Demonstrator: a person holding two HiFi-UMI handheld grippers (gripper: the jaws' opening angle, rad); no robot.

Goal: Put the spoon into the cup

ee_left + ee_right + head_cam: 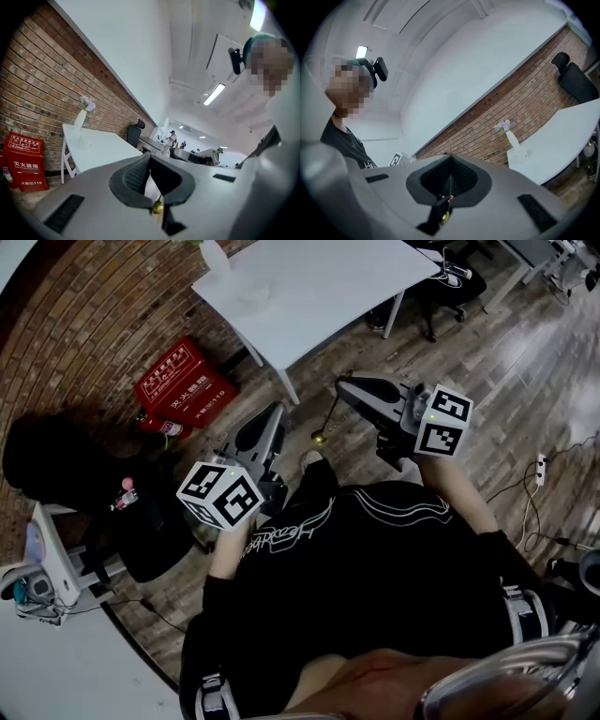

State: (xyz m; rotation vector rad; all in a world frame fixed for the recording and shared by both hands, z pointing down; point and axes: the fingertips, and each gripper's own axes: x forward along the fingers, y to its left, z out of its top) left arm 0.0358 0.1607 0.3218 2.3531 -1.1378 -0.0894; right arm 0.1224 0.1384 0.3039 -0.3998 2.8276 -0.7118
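Note:
My right gripper (341,390) is shut on a thin spoon, whose gold bowl (320,438) hangs below the tips over the wood floor. In the right gripper view the stem (449,190) runs down between the closed pads. My left gripper (275,414) is beside it, jaws meeting at the tip. A small gold piece (157,206) shows low in its gap; I cannot tell whether it is held. A clear cup (253,292) stands on the white table (319,296) ahead, next to a vase (214,254). The cup also shows in both gripper views (84,140) (519,154).
Red boxes (185,385) and a fire extinguisher (159,427) lie by the brick wall left of the table. A black office chair (441,287) stands at the table's far side. Dark bags (84,474) sit to my left, and a power strip (541,465) lies on the right.

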